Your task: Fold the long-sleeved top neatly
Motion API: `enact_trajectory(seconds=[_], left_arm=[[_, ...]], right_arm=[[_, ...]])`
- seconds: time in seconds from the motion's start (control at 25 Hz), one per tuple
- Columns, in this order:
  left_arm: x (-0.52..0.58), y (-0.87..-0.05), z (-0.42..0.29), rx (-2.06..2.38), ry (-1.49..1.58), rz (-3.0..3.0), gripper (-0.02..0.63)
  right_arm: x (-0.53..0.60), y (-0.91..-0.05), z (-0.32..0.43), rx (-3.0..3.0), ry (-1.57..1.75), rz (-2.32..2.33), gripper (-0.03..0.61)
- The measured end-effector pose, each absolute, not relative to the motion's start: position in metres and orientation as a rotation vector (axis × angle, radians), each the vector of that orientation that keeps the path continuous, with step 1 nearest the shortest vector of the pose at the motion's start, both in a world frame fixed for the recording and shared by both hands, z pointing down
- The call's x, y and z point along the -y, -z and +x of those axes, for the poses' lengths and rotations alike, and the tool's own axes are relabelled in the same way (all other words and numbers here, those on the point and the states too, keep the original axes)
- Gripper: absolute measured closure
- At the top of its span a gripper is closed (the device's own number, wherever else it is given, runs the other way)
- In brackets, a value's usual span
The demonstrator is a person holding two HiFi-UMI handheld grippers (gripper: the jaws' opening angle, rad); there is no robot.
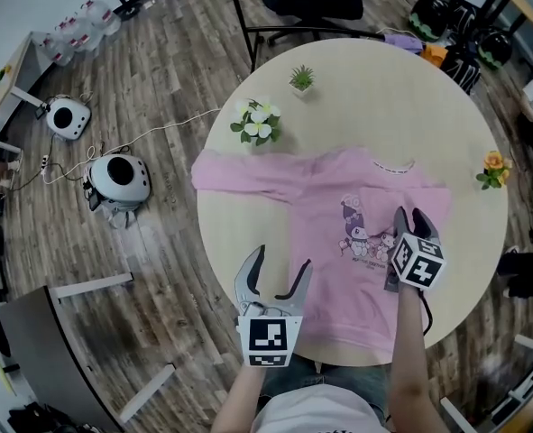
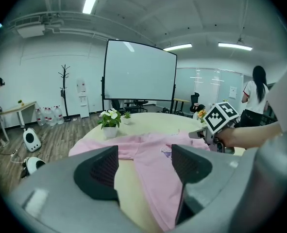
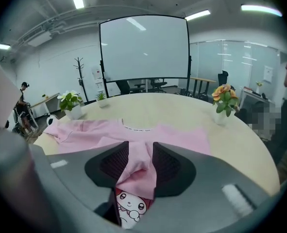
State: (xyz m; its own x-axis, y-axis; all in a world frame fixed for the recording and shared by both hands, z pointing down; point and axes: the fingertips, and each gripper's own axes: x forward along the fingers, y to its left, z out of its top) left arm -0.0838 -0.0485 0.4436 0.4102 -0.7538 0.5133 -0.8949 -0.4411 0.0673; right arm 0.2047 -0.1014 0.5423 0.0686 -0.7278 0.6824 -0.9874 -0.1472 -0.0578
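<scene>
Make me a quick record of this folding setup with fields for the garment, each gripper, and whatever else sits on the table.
Surface: round table
Garment: pink long-sleeved top, cartoon print facing up, one sleeve spread toward the head view's left
Left gripper: open, empty, over the top's edge
Right gripper: jaws apart, pink fabric between them
Other items: white flowers, small green plant, orange flower

Round tabletop (image 1: 356, 106) in an open office, dressed with three small plants.
White flowers (image 1: 258, 122) sit near its left edge, a small green plant (image 1: 301, 79) just beyond them, orange flowers (image 1: 492, 169) at the right edge. Two white rounded machines (image 1: 120, 179) stand on the wooden floor (image 1: 171, 70), with water bottles (image 1: 78, 30) farther off.
</scene>
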Motion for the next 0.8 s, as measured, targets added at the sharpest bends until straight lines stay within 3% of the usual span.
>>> enact_trajectory(seconds=[0.24,0.44,0.56,0.8], left_arm=[[0.051,-0.446,-0.081,1.422,-0.61,2.335,0.157],[0.052,-0.448,-0.084,1.435,-0.618,2.32,0.157],[0.052,-0.448,-0.085,1.437,-0.615,2.318,0.158],[0.056,-0.446,-0.091,1.443,-0.596,2.322,0.157]], right_arm=[[0.101,-0.578,0.209,1.664,-0.942,1.858,0.409],[0.1,-0.587,0.205,1.662,-0.969,1.832,0.476],[0.101,-0.576,0.204,1.68,-0.949,1.875,0.523],[0.114,-0.507,0.2,1.789,-0.842,2.02,0.532]])
